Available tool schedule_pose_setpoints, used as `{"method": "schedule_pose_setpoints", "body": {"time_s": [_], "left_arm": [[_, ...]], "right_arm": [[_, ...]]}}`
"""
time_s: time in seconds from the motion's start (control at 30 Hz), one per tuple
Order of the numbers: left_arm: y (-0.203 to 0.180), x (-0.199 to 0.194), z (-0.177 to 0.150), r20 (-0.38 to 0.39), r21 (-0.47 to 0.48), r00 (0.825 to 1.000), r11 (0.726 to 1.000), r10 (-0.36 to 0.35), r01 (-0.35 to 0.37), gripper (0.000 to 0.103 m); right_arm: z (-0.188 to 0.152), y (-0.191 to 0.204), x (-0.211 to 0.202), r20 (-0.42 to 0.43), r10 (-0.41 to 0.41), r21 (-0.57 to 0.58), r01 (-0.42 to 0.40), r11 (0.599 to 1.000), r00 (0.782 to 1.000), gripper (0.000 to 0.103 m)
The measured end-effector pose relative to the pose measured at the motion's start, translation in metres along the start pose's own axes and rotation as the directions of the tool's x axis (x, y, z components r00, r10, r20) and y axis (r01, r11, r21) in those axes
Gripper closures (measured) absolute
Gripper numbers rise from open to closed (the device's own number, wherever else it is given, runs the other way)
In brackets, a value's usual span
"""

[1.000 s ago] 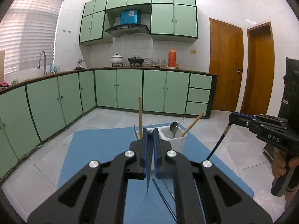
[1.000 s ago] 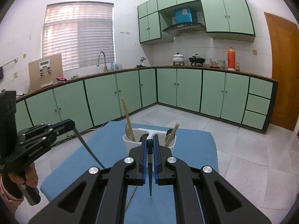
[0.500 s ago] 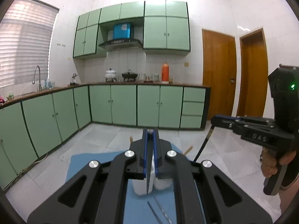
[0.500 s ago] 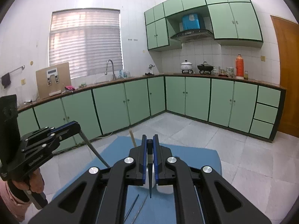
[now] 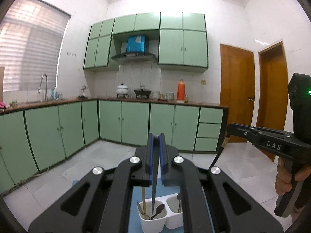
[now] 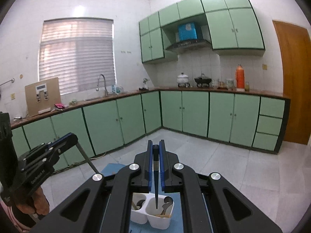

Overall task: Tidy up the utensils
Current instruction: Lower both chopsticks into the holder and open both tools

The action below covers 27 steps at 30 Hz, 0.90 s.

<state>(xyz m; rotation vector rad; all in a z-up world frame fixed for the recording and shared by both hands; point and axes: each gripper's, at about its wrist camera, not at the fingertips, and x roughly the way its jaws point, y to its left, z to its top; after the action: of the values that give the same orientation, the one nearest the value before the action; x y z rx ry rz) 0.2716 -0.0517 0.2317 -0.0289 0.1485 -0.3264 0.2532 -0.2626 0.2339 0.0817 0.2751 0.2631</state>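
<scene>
Dark slim chopsticks (image 5: pixel 155 176) (image 6: pixel 156 178), each clenched upright by a hand-held gripper (image 5: pixel 155 167) (image 6: pixel 155 167), hang tip-down directly above the white two-compartment plastic holder (image 5: pixel 153 224) (image 6: pixel 155 221).

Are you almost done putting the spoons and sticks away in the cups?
Partly. The white two-cup holder already has spoons and a wooden stick in it. Right now each gripper pinches one dark chopstick: the left gripper holds its chopstick over one cup, the right gripper holds its chopstick over the other. Both still need dropping in. Anything left on the mat is hidden.
</scene>
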Motion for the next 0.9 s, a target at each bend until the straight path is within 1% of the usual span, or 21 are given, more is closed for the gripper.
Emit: {"method": "schedule_pose_setpoints", "body": {"time_s": [0.2,0.4,0.67,0.83,0.9], "left_arm": [[0.008,0.039,-0.02,-0.035,0.0,0.999,1.0,0.021,-0.021,0.099],[0.016,0.064,-0.042,-0.078,0.007,0.996,0.999,0.033,-0.033,0.099],[0.024,0.081,-0.069,-0.137,0.0,0.99,1.0,0.031,-0.031,0.098],[0.027,0.086,-0.08,-0.158,-0.002,0.987,0.999,0.034,-0.035,0.098],[0.027,0.085,-0.082,-0.149,0.01,0.988,0.999,0.046,-0.045,0.098]], "right_arm": [[-0.022,-0.011,0.044,-0.074,0.007,0.018,-0.006,1.0,0.997,0.097],[-0.046,-0.017,0.069,-0.122,0.017,0.039,-0.012,0.999,0.992,0.097],[-0.069,-0.016,0.091,-0.174,0.015,0.036,-0.009,0.999,0.985,0.097],[-0.08,-0.015,0.1,-0.203,0.011,0.032,-0.005,0.999,0.979,0.097],[-0.084,-0.014,0.1,-0.198,0.009,0.028,-0.003,1.0,0.98,0.097]]}}
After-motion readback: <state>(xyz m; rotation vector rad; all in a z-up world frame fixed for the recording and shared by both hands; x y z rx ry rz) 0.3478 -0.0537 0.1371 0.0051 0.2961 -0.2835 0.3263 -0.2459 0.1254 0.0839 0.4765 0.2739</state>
